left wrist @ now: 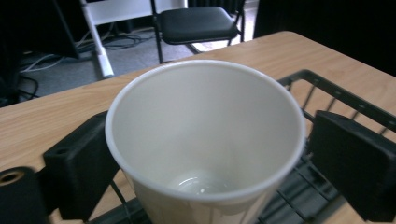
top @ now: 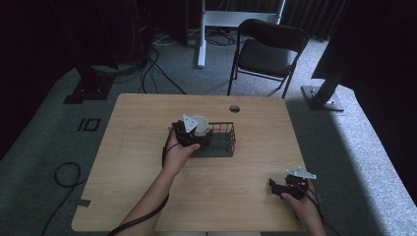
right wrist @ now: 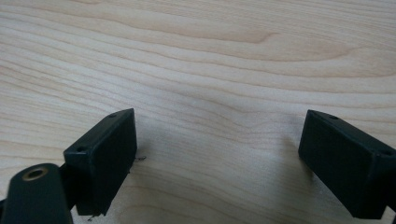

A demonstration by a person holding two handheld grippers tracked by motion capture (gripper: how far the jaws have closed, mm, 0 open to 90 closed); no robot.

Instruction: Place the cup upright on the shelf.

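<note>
Left tool [left wrist: 205, 158] clamps white paper cup [left wrist: 205, 140] over wire basket [left wrist: 336, 93]; right tool [right wrist: 224, 163] gapes wide, empty, above table [right wrist: 210, 56].

One white paper cup [left wrist: 205, 140] and one black wire basket [top: 221, 140] are counted on the single wooden counter [top: 147, 147], two tools are seen, left tool [top: 189, 133] and right tool [top: 282, 186], plus one folding chair [top: 265, 51] behind

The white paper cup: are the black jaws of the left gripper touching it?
Cannot tell. In the left gripper view the white paper cup sits between the jaws of the left gripper, but its rim hides any contact.
</note>
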